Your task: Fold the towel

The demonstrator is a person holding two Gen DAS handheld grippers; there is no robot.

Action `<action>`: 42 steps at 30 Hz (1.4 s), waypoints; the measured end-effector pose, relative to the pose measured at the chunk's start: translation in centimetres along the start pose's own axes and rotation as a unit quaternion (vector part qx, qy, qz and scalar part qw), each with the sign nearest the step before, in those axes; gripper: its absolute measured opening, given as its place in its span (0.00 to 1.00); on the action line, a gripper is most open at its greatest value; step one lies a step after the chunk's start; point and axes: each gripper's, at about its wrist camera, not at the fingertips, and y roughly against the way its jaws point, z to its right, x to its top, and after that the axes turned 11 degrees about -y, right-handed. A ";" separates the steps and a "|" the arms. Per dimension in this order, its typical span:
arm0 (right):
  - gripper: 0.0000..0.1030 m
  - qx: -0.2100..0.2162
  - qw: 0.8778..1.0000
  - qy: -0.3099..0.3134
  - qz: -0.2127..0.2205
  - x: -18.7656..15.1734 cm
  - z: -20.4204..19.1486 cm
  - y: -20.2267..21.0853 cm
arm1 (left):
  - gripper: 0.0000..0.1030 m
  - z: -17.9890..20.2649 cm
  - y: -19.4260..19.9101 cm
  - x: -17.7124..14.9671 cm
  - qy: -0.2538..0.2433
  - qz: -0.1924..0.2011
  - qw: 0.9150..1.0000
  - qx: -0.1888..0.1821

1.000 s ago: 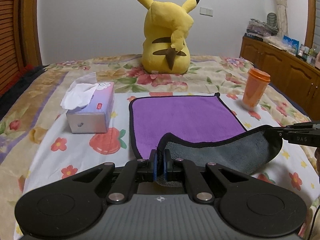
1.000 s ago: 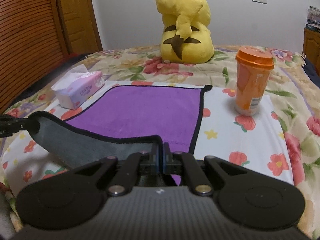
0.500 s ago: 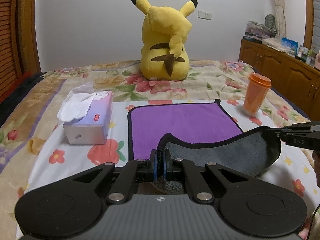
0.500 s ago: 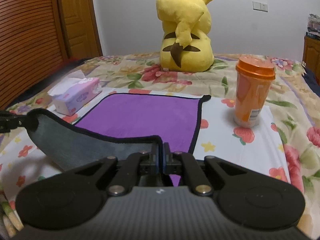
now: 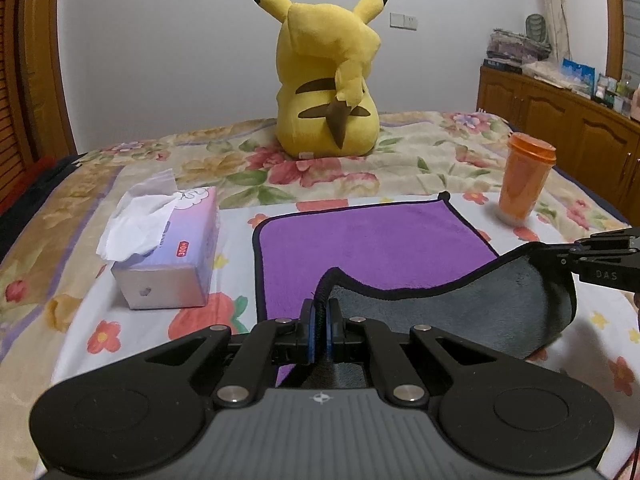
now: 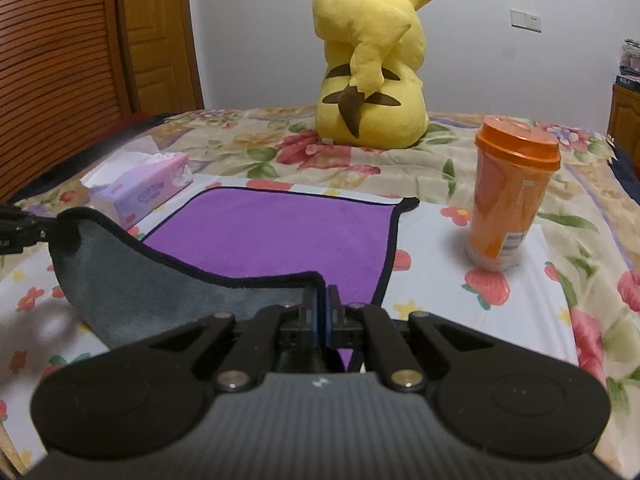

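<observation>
A purple towel [image 5: 372, 244] with a black hem and grey underside lies on the flowered bed; it also shows in the right wrist view [image 6: 280, 236]. Its near edge is lifted, grey side [image 5: 460, 312] facing me. My left gripper [image 5: 319, 328] is shut on the towel's near left corner. My right gripper [image 6: 322, 316] is shut on the near right corner; it also shows at the right of the left wrist view [image 5: 568, 258]. The held edge sags between them above the flat purple part.
A tissue box [image 5: 168, 252] stands left of the towel. An orange lidded cup [image 6: 508, 200] stands right of it. A yellow plush toy [image 5: 328, 80] sits at the far side. Wooden cabinets [image 5: 560, 128] line the right wall.
Both grippers have carried the towel's near edge up and forward over the purple part; the lifted grey flap shows larger.
</observation>
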 end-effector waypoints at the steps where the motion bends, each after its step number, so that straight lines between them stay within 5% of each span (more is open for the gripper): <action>1: 0.04 0.000 1.000 0.002 0.000 0.0 0.0 -0.2 | 0.08 -0.1 -0.2 0.0 0.000 0.000 1.000 0.000; 42: 0.04 0.001 0.998 0.022 0.066 5.5 0.5 -4.3 | 0.07 -2.8 -4.8 5.3 0.010 0.068 0.997 0.034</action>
